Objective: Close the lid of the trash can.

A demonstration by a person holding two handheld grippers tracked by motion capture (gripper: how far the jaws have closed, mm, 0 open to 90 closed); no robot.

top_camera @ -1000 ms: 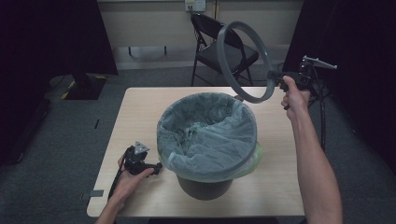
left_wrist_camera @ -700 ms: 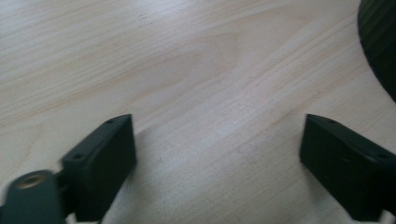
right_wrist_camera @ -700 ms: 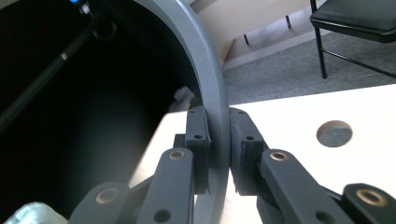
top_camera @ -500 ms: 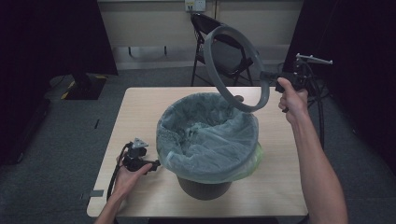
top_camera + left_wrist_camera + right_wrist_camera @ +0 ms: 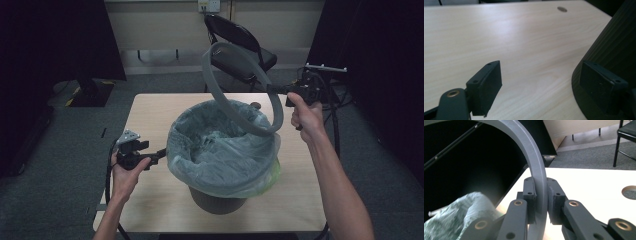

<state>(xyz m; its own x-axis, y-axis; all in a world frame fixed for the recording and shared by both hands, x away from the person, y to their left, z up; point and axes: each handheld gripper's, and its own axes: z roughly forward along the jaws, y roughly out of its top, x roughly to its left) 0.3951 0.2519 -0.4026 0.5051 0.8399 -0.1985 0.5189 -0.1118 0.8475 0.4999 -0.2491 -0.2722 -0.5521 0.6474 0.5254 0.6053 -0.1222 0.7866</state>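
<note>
High view, right tool [image 5: 280, 90] clamped on grey ring [image 5: 235, 80], tilted above lined bin [image 5: 222, 150]

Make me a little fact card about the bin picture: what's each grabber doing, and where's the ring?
Left gripper: open, nothing between its jaws, beside the bin's dark side
Right gripper: shut on the grey ring
Grey ring: held tilted in the air above the bin's far right edge
Bin: stands on the table, lined with a bag
</note>
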